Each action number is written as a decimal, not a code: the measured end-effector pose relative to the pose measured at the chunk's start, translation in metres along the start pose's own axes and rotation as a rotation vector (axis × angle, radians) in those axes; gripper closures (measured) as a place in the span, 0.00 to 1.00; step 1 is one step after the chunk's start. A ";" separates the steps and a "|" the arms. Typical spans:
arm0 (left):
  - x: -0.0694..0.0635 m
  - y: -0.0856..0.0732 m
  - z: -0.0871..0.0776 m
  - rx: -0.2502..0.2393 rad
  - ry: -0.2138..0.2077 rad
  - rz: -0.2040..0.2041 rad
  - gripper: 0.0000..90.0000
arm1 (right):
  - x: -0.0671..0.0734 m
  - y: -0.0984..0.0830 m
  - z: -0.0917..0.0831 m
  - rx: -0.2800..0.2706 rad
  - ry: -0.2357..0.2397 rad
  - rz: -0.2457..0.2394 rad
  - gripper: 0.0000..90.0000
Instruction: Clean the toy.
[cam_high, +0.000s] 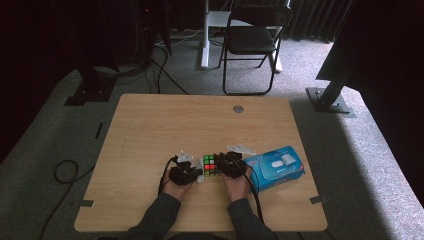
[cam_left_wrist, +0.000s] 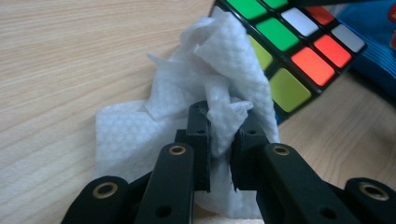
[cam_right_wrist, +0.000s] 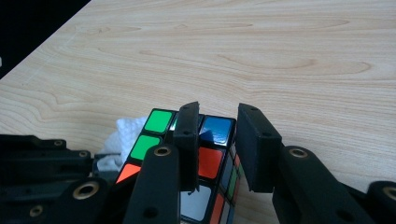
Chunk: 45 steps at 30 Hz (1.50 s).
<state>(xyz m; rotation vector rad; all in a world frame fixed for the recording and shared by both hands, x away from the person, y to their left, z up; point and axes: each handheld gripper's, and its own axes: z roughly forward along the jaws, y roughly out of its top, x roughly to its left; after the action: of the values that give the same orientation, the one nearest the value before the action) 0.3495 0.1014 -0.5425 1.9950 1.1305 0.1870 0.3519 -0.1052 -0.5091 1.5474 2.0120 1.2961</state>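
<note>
My left tool (cam_left_wrist: 219, 135) is clamped on a crumpled white wipe (cam_left_wrist: 205, 93) pressed against the puzzle cube (cam_high: 211, 165) at the worktop's (cam_high: 200, 120) near edge. My right tool (cam_right_wrist: 217, 140) grips the cube, a blue wipe pack (cam_high: 277, 167) beside it.

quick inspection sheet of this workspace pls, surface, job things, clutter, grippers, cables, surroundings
surface: light wooden table, round grommet near far edge
job's things: puzzle cube on the table near the front edge; white wipe crumpled against the cube's side
clutter: blue wet-wipe pack right of the cube
grippers: left hand-held gripper pinches the wipe; right hand-held gripper jaws over the cube, grip unclear
cables: black cable trails from the left hand-held gripper; more lie on the floor
surroundings: grey carpet, folding chair, dark curtains
</note>
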 end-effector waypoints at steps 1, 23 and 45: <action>0.002 0.001 -0.001 -0.002 0.004 -0.004 0.90 | 0.000 0.000 0.000 0.005 0.009 0.001 0.78; 0.022 0.017 -0.010 -0.042 -0.026 -0.027 0.88 | 0.014 -0.002 0.006 0.036 0.136 -0.124 0.75; 0.009 0.008 -0.013 -0.067 -0.015 -0.051 0.89 | 0.010 -0.001 -0.004 0.036 0.007 -0.038 0.66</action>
<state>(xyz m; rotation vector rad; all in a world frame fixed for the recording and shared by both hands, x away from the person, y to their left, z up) 0.3538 0.1140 -0.5303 1.9039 1.1493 0.1809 0.3447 -0.0985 -0.5049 1.5149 2.0699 1.2586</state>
